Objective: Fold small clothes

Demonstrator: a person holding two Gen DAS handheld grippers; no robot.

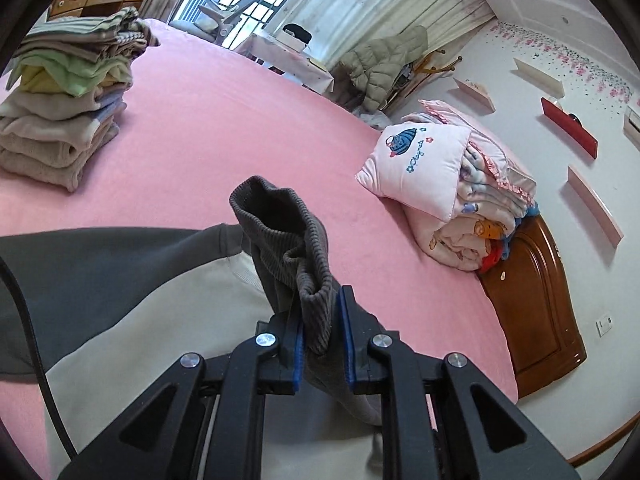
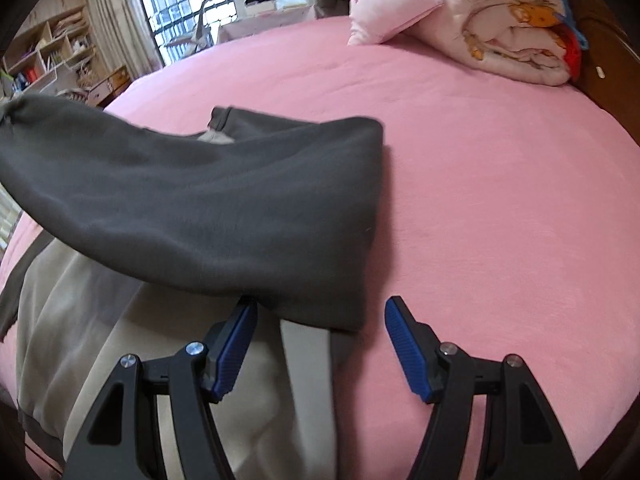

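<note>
While the left gripper (image 1: 322,322) pinches the ribbed grey cuff (image 1: 280,224) of a sleeve between its blue pads (image 1: 346,344), the cuff stands up above the jaws, its mouth gaping toward the far side of the bed. That cuff belongs to a grey and cream sweatshirt (image 1: 120,280) spread on the pink bedsheet (image 1: 240,128), lying near and to the left in the left wrist view. From the right wrist view the lifted dark grey sleeve (image 2: 208,208) stretches from the far left across the garment's cream body (image 2: 132,344), and its broad end rests on the sheet just ahead of the right gripper (image 2: 320,320). That gripper's jaws stand well apart with nothing clamped; the sleeve's near edge lies close to the left fingertip (image 2: 244,312), though motion blur there makes it hard to say whether they touch. A stack of folded clothes (image 1: 64,100) in green, beige and stripes sits at the far left of the bed. On the right, a pink pillow (image 1: 416,160) with a blue embroidered motif leans against a rolled quilt (image 1: 476,216) printed with cartoon figures, beside the brown wooden headboard (image 1: 536,304). Beyond the bed, a barred window (image 2: 180,4) and pale curtains (image 1: 360,4) fill the far wall.
</note>
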